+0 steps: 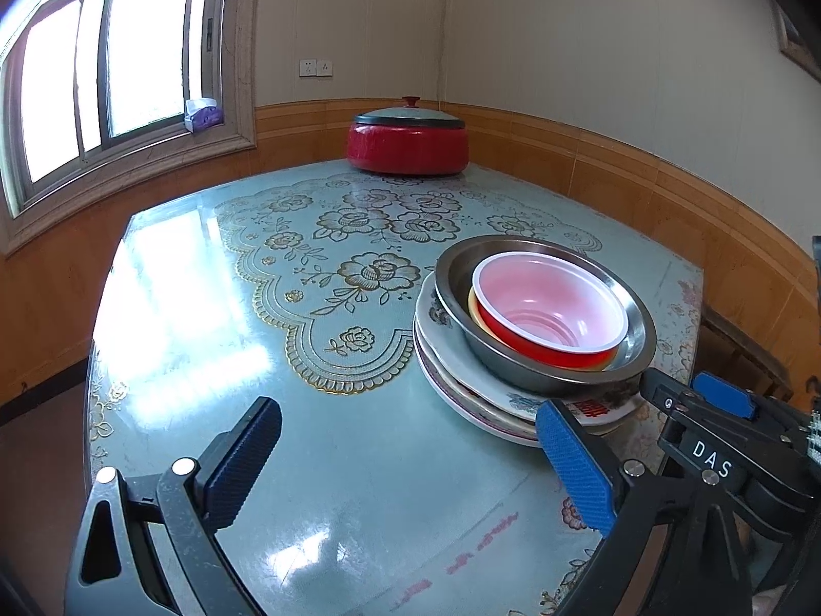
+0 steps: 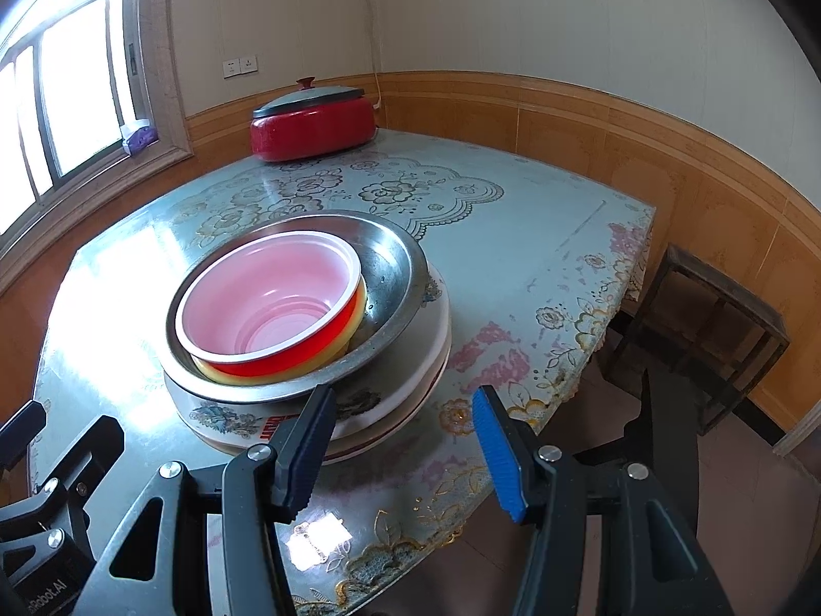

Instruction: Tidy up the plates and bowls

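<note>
Right wrist view: stack point(image 2: 308, 318) looks done on the table point(image 2: 539, 267); both grippers' jaws apart, nothing held, probably backing off next.

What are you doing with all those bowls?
Tidying the dishes. A red bowl sits in a yellow bowl, both inside a metal bowl, on top of stacked flowery plates on the table. The left hand-held gripper and right hand-held gripper are both open beside the stack, holding nothing.

Yellow bowl point(image 1: 474, 310) mostly hidden under red bowl point(image 1: 551, 308); plate point(image 2: 267, 423) lettering unreadable.
</note>
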